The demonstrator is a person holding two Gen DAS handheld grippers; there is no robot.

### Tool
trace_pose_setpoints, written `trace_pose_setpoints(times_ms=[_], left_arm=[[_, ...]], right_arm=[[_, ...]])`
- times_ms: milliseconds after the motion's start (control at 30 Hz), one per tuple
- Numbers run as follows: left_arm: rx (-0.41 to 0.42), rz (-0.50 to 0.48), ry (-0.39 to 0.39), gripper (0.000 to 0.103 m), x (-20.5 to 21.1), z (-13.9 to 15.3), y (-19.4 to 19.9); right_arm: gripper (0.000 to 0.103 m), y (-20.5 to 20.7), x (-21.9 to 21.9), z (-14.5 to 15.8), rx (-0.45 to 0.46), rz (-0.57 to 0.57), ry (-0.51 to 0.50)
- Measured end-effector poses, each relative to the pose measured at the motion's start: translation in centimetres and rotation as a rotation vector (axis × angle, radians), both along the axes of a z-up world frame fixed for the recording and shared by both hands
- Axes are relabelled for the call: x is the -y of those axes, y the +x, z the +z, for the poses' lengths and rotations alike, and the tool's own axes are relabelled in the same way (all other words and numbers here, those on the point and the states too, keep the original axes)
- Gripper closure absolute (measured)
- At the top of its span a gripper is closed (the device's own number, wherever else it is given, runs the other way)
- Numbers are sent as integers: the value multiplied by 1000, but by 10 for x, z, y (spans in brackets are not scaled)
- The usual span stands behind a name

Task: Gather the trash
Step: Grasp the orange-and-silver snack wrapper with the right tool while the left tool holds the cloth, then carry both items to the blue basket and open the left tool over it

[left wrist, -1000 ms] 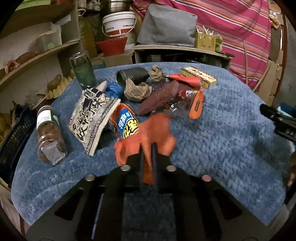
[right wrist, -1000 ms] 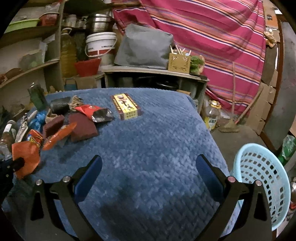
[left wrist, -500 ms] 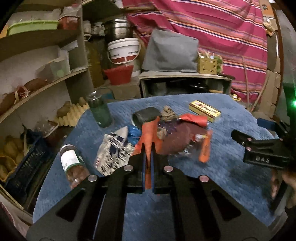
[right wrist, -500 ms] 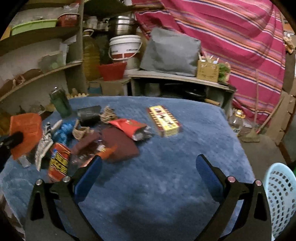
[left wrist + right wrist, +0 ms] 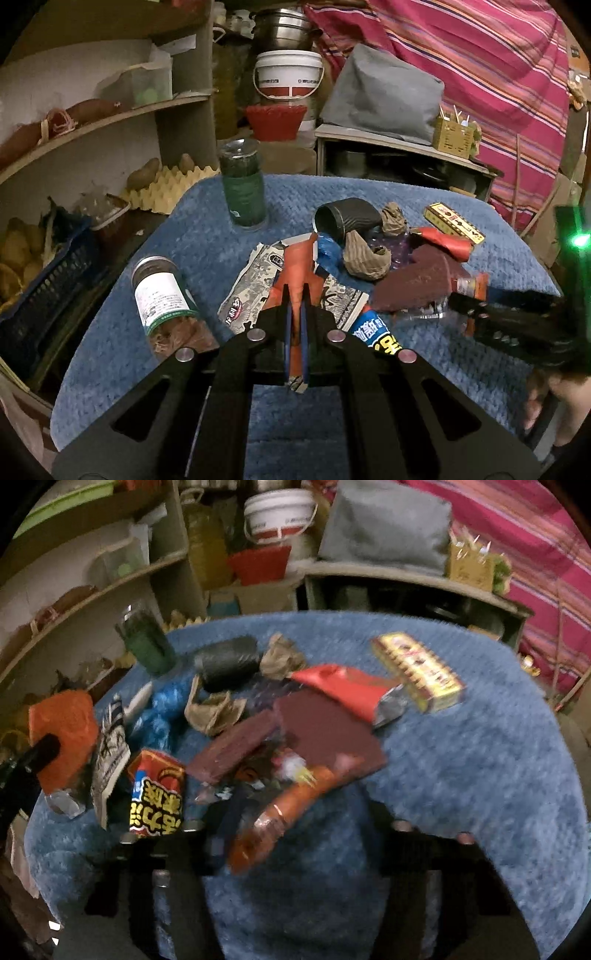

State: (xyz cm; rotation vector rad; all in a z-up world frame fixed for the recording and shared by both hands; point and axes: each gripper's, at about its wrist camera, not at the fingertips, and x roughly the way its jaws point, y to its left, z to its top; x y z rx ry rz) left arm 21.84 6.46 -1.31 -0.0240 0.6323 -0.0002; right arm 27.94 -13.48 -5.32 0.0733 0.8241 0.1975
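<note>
My left gripper (image 5: pixel 294 295) is shut on an orange wrapper (image 5: pixel 297 269) and holds it above the blue cloth-covered table (image 5: pixel 207 240). The same wrapper shows at the left of the right wrist view (image 5: pixel 61 723). A heap of trash lies on the table: a black-and-white packet (image 5: pixel 255 288), a maroon packet (image 5: pixel 325 731), a red foil packet (image 5: pixel 347 688), an orange-red stick wrapper (image 5: pixel 295 805), a red-yellow snack bag (image 5: pixel 159 794), crumpled brown paper (image 5: pixel 365 254) and a yellow box (image 5: pixel 417 668). My right gripper (image 5: pixel 295 834) hangs low over the heap; the view is blurred and its fingers look open.
A green jar (image 5: pixel 243 184) stands at the table's back left. A labelled jar (image 5: pixel 162 295) lies on its side near the left edge. A black cup (image 5: pixel 345 221) lies tipped. Shelves with potatoes and an egg tray (image 5: pixel 162 184) stand on the left.
My left gripper has lifted the orange wrapper off the heap and drawn back to the left. My right gripper has swung left and down, close over the trash heap.
</note>
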Motion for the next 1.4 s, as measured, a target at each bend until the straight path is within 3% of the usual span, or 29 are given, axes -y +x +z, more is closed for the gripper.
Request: trace_pose_setpoints(times_ms=[33,200,500,800,1067,1400], left_arm=[[-3,1,2,101,1,0,1],[6,-26,15,101,15,5,-2],[40,-151,16,101,80,21,-12],[41,-372,9,101,197,24,-16],[59,-578,3,101,311,26,-34],[32,-776,-14,101,422,12,-57]], right_arm=[[73,2,-1,-3,-11,10,16],[93,-10,16,-1,13,17,50],[94,-56,101,30,118,-98,18],[94,-119,225,70,234,-319,-72],[94,-171,330,73,217,-512,-124],[94,-205,399,51,165,-642,-117]])
